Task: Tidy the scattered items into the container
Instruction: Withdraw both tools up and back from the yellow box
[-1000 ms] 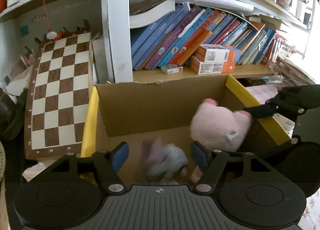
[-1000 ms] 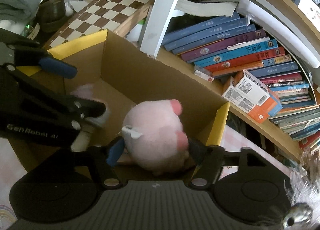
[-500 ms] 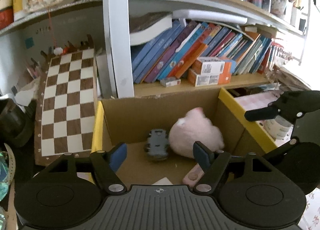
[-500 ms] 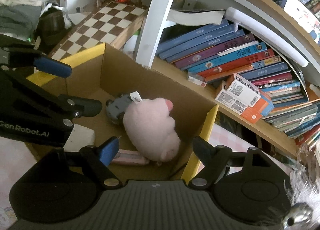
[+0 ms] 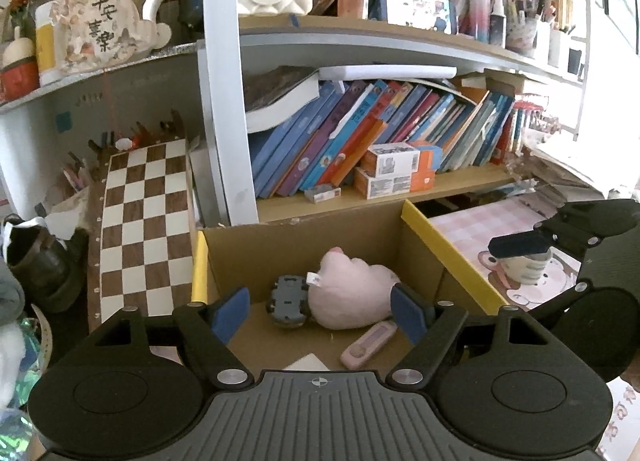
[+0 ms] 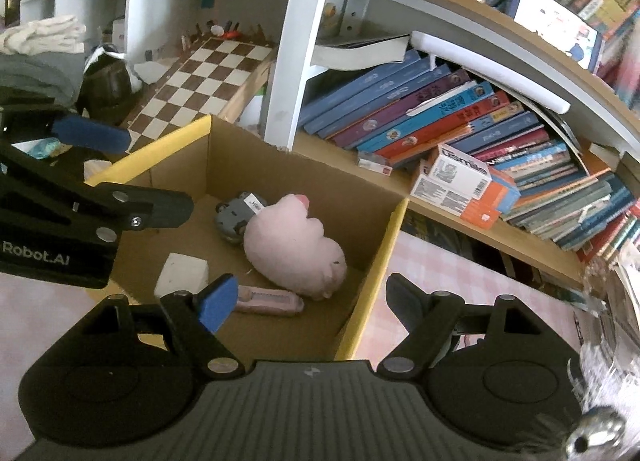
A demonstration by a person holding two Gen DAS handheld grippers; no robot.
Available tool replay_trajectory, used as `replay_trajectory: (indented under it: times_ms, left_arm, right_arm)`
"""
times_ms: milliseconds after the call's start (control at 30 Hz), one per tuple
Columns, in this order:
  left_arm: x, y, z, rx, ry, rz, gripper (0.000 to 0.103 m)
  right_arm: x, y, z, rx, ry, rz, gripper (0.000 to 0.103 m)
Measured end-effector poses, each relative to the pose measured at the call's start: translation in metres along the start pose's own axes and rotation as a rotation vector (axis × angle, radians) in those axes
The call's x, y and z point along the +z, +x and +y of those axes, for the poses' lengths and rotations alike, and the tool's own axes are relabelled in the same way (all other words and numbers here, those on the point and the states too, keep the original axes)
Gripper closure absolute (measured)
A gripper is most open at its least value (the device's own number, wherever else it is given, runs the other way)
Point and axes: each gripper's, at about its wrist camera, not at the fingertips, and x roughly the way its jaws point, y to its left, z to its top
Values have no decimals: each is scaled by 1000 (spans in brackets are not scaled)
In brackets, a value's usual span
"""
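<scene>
"Robot.AI" stands on the left claw's body (image 6: 48, 257); "平安喜樂" on the rabbit figurine (image 5: 100, 25).

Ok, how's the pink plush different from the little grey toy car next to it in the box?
The pink plush is soft, rounded and much bigger; the grey toy car is small, hard-looking and has wheels. The plush lies slumped on its side, while the car is tipped with its underside showing. Both rest touching each other on the floor of the cardboard box.

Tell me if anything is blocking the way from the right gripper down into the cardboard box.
Nothing visible does. The right gripper hangs open and empty above the cardboard box, whose top is open. The pink plush, toy car and pink case lie on its floor below.
</scene>
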Motion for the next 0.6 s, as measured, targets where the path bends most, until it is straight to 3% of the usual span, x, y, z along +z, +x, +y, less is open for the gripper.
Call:
replay_trajectory:
  times_ms: [600]
  left_arm:
    - [-34,-36,-8,-13,-61,37,22]
  right_arm:
    - [-34,-42,4,-1,97,0,22]
